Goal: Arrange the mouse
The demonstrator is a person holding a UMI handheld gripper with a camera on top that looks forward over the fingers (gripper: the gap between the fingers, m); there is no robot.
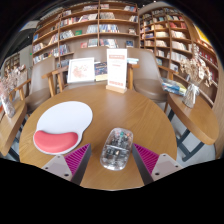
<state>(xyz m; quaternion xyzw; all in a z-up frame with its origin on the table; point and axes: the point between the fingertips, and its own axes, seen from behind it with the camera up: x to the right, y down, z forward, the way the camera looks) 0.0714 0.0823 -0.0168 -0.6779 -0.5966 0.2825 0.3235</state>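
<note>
A clear, see-through computer mouse [115, 146] lies on the round wooden table [140, 110], between my two fingers with a gap at each side. My gripper [113, 160] is open, its pink pads [77, 156] flanking the mouse. A white mouse mat with a red wrist rest [60, 127] lies on the table to the left of the mouse, beyond my left finger.
Two upright display cards [117, 68] stand at the table's far side. Wooden chairs [150, 78] ring the table. Bookshelves [95, 25] fill the back of the room. Another table with items [195, 105] stands to the right.
</note>
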